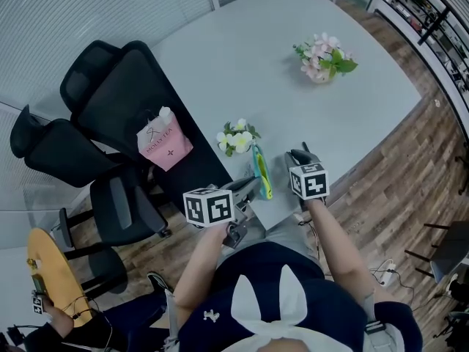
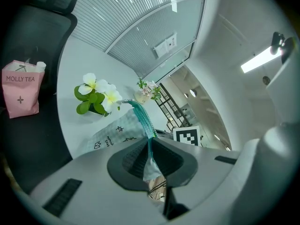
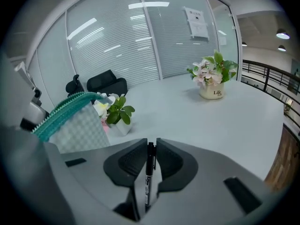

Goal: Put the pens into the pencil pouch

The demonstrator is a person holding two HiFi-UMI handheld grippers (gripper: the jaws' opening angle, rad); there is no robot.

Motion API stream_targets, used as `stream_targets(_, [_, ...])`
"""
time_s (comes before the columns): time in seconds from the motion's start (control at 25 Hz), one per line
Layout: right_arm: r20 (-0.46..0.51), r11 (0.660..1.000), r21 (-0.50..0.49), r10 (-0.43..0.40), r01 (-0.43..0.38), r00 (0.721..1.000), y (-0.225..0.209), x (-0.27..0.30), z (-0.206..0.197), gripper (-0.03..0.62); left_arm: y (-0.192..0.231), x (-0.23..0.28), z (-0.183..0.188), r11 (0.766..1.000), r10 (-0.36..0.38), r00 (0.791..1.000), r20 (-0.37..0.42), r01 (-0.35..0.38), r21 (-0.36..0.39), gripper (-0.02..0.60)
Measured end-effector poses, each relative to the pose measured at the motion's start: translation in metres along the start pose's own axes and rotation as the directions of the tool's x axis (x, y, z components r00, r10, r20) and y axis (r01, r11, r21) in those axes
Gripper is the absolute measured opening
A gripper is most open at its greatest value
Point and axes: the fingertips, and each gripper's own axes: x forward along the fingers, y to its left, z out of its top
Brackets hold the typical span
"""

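The pencil pouch is pale checked fabric with a teal zipper edge, held upright near the table's front edge. My left gripper is shut on the pouch's lower edge, fabric pinched between its pads. The pouch stands to the left in the right gripper view. My right gripper is shut on a black pen that stands upright between its pads, lifted above the table. In the head view the right gripper hangs just right of the pouch, the left gripper just below-left of it.
A small pot of white flowers stands just behind the pouch. A pink-flower vase sits further back on the grey table. Black office chairs with a pink paper bag line the table's left side.
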Motion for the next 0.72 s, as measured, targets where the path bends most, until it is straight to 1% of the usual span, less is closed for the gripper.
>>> stream_targets(0.2, [0.050,1.000,0.008,0.029,-0.029,0.998,0.000,-0.019,0.013,0.064,0.002,-0.001,0.001,1.000,0.018,1.000,0.017,-0.018,-0.013,0.044])
stream_targets(0.4, [0.094,0.998,-0.014,0.069,-0.068,0.993,0.002,-0.041,0.027,0.063,0.003,-0.001,0.001,0.998,0.050,0.998,0.035,-0.049,-0.032,0.044])
stream_targets(0.72, [0.172,0.989,-0.025,0.148,-0.146,0.974,0.009,-0.079,0.055,0.063,0.000,-0.004,-0.002,0.993,0.109,0.992,0.058,-0.106,-0.053,0.044])
